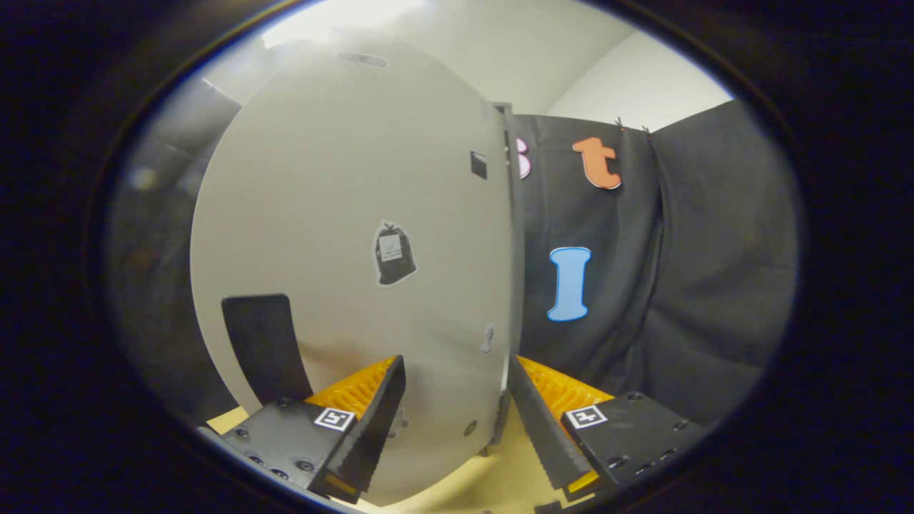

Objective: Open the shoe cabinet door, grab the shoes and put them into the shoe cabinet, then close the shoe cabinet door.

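The shoe cabinet door [343, 214], a pale flat panel, stands very close in front of me and faces the camera. Its right vertical edge [510, 285] runs down to just beside my right finger [543, 428]. My left finger [375, 421] lies in front of the door's lower face. The gripper [455, 365] is open, with a wide gap between the fingers, and they press on nothing. A dark curved patch [260, 350] sits low on the door to the left of the fingers, and a small black sticker [394, 253] is at the door's middle.
Black booth cloth [678, 285] hangs right of the door's edge, beyond the right finger. A pale wall [628, 78] shows above it. A yellowish surface [478, 478] lies under the fingers.
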A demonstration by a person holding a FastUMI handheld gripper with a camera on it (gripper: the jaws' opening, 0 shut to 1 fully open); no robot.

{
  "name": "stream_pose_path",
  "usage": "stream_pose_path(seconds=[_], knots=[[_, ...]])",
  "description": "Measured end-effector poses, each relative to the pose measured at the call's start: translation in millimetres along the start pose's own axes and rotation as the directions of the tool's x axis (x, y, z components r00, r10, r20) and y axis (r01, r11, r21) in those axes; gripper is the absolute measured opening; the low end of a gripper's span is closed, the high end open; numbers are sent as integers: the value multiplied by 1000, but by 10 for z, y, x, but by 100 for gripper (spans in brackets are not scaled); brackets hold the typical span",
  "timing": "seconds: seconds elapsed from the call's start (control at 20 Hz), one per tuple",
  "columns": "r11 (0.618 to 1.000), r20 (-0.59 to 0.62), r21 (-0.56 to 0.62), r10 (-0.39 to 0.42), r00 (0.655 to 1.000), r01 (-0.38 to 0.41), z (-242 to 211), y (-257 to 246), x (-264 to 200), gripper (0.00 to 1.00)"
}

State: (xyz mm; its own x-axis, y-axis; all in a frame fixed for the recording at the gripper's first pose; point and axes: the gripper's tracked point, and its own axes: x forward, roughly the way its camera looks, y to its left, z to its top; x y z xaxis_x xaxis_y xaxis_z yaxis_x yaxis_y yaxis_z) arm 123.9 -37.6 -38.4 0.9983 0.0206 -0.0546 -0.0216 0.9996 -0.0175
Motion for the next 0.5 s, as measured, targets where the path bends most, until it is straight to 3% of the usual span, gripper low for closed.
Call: stream_pose_path(seconds=[0.3,0.5], knots=[[997,-40,15,74,996,-73,-201,795,433,93],[998,-37,41,46,998,-45,-225,1061,671,93]])
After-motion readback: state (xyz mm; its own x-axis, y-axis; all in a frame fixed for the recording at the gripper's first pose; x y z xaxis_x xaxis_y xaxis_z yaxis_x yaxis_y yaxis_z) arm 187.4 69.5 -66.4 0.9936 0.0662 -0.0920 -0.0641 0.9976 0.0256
